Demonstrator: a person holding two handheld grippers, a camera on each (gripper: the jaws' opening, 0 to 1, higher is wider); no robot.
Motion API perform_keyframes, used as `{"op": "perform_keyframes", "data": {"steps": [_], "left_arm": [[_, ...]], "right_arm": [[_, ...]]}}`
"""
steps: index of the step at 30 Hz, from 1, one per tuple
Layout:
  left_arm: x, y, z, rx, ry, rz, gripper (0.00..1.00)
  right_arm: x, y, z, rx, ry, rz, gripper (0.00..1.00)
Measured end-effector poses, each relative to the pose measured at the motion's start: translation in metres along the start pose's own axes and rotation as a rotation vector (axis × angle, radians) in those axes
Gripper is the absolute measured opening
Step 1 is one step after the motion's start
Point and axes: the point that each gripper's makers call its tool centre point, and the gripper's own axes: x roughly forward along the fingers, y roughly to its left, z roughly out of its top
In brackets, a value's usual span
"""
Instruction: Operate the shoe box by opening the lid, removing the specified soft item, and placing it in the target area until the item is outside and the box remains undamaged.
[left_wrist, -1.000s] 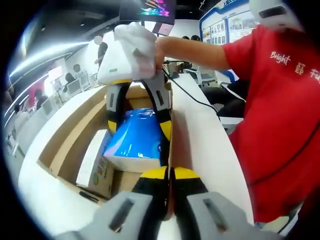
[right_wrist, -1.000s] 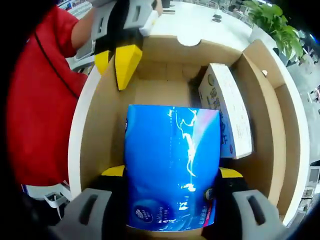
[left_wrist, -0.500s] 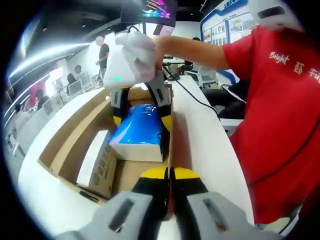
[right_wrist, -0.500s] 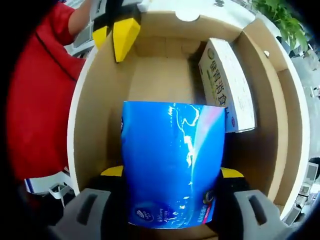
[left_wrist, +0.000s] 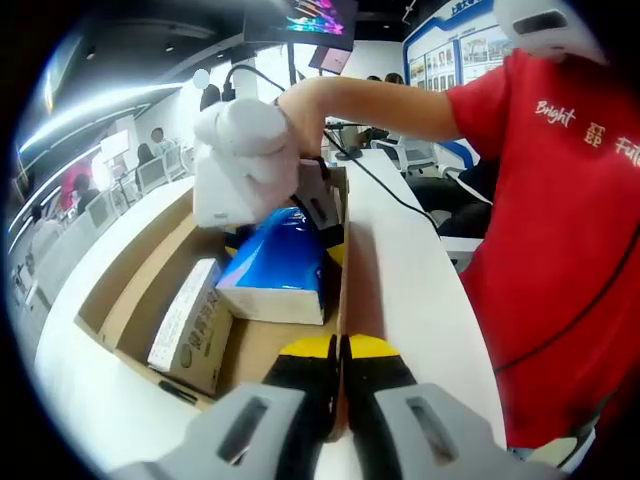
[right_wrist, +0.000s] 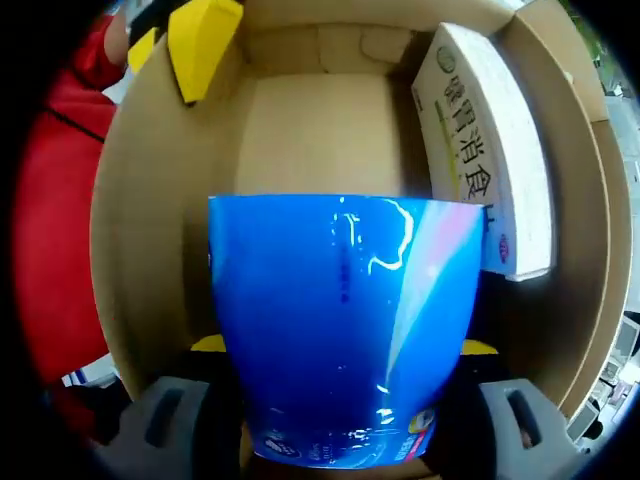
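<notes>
Holding the blue pack (right_wrist: 335, 330) between its jaws, the right gripper (right_wrist: 340, 400) has it above the shoe box (right_wrist: 150, 200). The left gripper (left_wrist: 338, 350) pinches the box's wall.

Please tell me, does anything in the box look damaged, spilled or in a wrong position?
Nothing stands out. The cardboard box shows no tears, the white carton lies along its wall, and the blue soft pack sits between the right gripper's jaws.
</notes>
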Motion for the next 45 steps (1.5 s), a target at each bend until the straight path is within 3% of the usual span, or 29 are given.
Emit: {"op": "perform_keyframes", "data": {"steps": [5,9,18,23,25,29,35,40,42,43,45], "left_arm": [[0.0001,0.0001,-0.0008,-0.005,0.009,-0.016,0.02],[0.0001,-0.0012,-0.0010,-0.012,0.016,-0.031,0.02],[-0.0011,-0.0026,-0.0001,0.000,0.000,-0.015,0.02],[-0.0011,-0.0034,0.0012,0.018,-0.021,0.013,0.02],[-0.0010,-0.0025,0.0015,0.006,-0.018,0.000,0.02],[-0.0004,-0.0020,0.0020,-0.007,-0.006,-0.027,0.02],[-0.0015,-0.0017,0.0033,-0.007,-0.040,-0.017,0.02],[-0.0006,-0.0020,0.0032,-0.009,-0.033,-0.025,0.02],[-0.0004,-0.0026,0.0028,-0.001,-0.033,-0.029,0.01],[-0.0003,-0.0027,0.0028,-0.002,-0.032,-0.030,0.01],[-0.0003,-0.0024,0.0024,-0.001,-0.033,-0.030,0.01]], "right_arm": [[0.0004,0.0000,-0.0002,0.001,0.043,0.008,0.84],[-0.0008,0.0013,-0.0018,0.011,0.037,0.001,0.83],[-0.0039,0.0035,-0.0009,-0.013,-0.141,0.005,0.78],[-0.0025,0.0037,0.0004,-0.016,-0.059,0.000,0.78],[-0.0028,0.0043,-0.0004,-0.017,-0.066,0.000,0.78],[-0.0037,0.0038,0.0004,-0.017,-0.172,-0.001,0.78],[-0.0038,0.0064,-0.0018,-0.006,-0.170,-0.009,0.79],[-0.0039,0.0063,-0.0020,-0.010,-0.197,-0.010,0.79],[-0.0045,0.0066,-0.0019,-0.013,-0.242,-0.010,0.78],[-0.0051,0.0070,-0.0001,-0.012,-0.307,-0.005,0.78],[-0.0057,0.0068,0.0008,-0.017,-0.367,0.011,0.78]]}}
